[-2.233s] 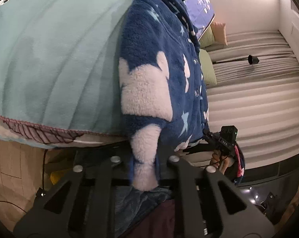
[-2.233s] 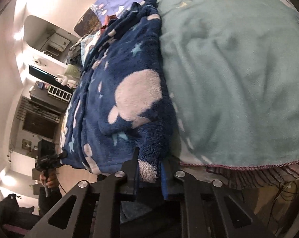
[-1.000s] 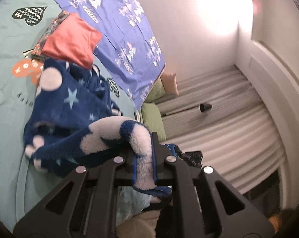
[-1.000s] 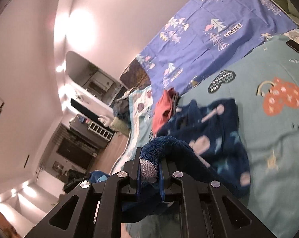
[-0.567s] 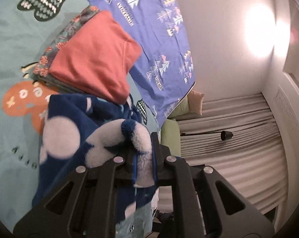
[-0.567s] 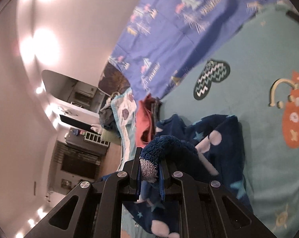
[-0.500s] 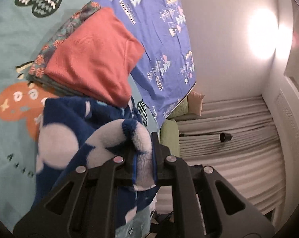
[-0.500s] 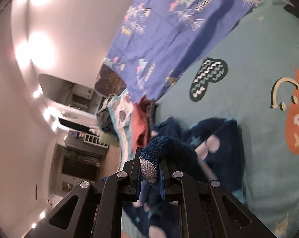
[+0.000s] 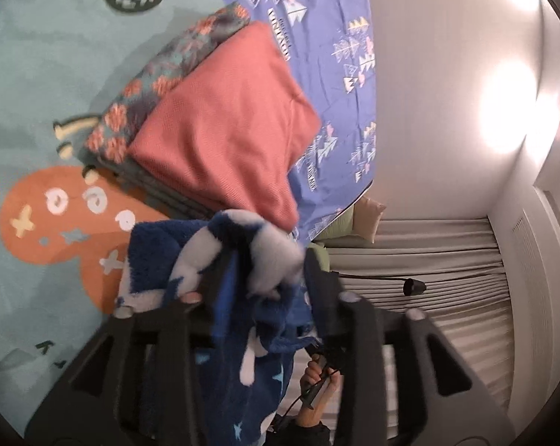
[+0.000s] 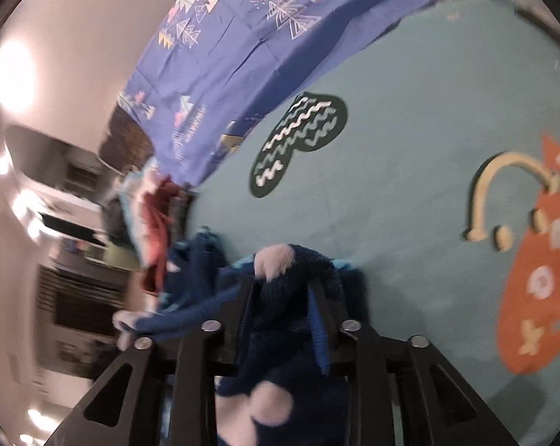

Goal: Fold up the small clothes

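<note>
A fluffy navy fleece garment [image 9: 257, 316] with white stars and blobs lies bunched on the teal bed cover [image 9: 38, 74]. My left gripper [image 9: 268, 278] stands open, its jaws apart with the garment's edge loose between them. The garment also shows in the right wrist view [image 10: 280, 304], where my right gripper [image 10: 283, 290] is open too, with fleece lying between its spread jaws. Both views are motion-blurred.
A folded stack, a salmon-red cloth [image 9: 224, 130] on a floral one [image 9: 157, 74], lies just beyond the fleece; it shows in the right wrist view [image 10: 157, 230]. A purple patterned sheet [image 10: 261, 37] hangs at the bed's far side. Pleated curtains [image 9: 447, 278] are at the right.
Both grippers carried the fleece edge forward over the bed toward the folded stack, then opened; the edge now lies loose between the jaws instead of pinched.
</note>
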Motion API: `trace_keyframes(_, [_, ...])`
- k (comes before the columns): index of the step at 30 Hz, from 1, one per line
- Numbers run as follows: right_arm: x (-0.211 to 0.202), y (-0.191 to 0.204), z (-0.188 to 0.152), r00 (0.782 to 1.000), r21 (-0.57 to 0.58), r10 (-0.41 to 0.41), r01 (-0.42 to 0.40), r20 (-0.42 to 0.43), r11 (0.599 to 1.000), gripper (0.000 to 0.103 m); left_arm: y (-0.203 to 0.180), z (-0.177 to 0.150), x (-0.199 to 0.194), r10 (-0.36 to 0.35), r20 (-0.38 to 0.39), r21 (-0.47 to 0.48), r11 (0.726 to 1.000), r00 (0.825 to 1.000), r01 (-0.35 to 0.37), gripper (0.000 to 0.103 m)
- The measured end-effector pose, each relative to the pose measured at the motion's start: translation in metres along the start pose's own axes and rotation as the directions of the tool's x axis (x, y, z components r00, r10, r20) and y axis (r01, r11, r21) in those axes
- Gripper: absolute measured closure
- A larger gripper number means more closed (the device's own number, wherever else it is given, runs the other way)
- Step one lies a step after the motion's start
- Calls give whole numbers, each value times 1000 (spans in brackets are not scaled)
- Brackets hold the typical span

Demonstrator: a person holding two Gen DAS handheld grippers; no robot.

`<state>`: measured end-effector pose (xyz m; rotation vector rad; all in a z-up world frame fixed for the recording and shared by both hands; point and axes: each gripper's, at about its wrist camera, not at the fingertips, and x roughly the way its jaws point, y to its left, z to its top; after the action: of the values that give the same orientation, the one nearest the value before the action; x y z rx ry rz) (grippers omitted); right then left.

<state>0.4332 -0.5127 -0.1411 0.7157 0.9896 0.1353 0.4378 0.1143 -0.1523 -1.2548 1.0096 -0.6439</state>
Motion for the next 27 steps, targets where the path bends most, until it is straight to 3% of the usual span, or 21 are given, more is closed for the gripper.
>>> trace_keyframes(2, [-23,22,-5,986,-101,-130,140,101,985,41,-11,2,-21,3,45,37,999,999,-5,50])
trace_keyframes(4, [-48,48,-15,953,-205,-200,247,225,947,41,-16,1,-38,-16,69,50,999,998,12,47])
trace_keyframes(6, [-67,77,-33,934,-320,-187,286,305,903,41,-18,-4,-53,-26,68,64,998,997,21,45])
trace_keyframes(7, [-72,94,-46,940,-399,-153,272,306,875,41,-18,-10,-60,-18,63,78,997,998,13,43])
trace_keyframes(10, [-62,150,-96,974,-658,-109,215,199,722,41,-10,-31,-69,26,21,110,994,999,-28,42])
trace_keyframes(11, [-50,168,-117,980,-734,-120,197,157,649,41,-7,-41,-67,42,-8,118,992,999,-41,42])
trace_keyframes(13, [-19,195,-152,983,-834,-164,156,80,529,41,1,-59,-61,63,-60,132,990,996,-55,41])
trace_keyframes(15, [20,215,-179,977,-895,-212,89,-6,437,44,11,-80,-56,88,-119,132,989,989,-73,41])
trace_keyframes(16, [37,221,-186,971,-904,-238,81,-24,420,44,17,-91,-53,97,-150,128,989,984,-78,41])
trace_keyframes(17, [54,228,-188,966,-906,-257,78,-35,415,45,21,-99,-51,98,-170,124,989,981,-77,41])
trace_keyframes(19, [83,240,-175,962,-889,-272,96,-33,448,47,28,-115,-51,104,-196,125,989,975,-81,41])
trace_keyframes(22, [102,251,-130,971,-787,-235,177,41,592,47,34,-130,-53,121,-219,137,986,968,-92,39])
trace_keyframes(24, [103,250,-100,953,-684,-262,293,151,668,47,38,-136,-56,161,-230,158,979,960,-126,39])
trace_keyframes(25, [102,249,-89,930,-636,-307,362,201,681,47,38,-137,-57,185,-231,180,973,955,-144,39])
trace_keyframes(27, [90,251,-86,923,-631,-301,383,237,675,46,34,-138,-61,223,-216,230,958,951,-172,39])
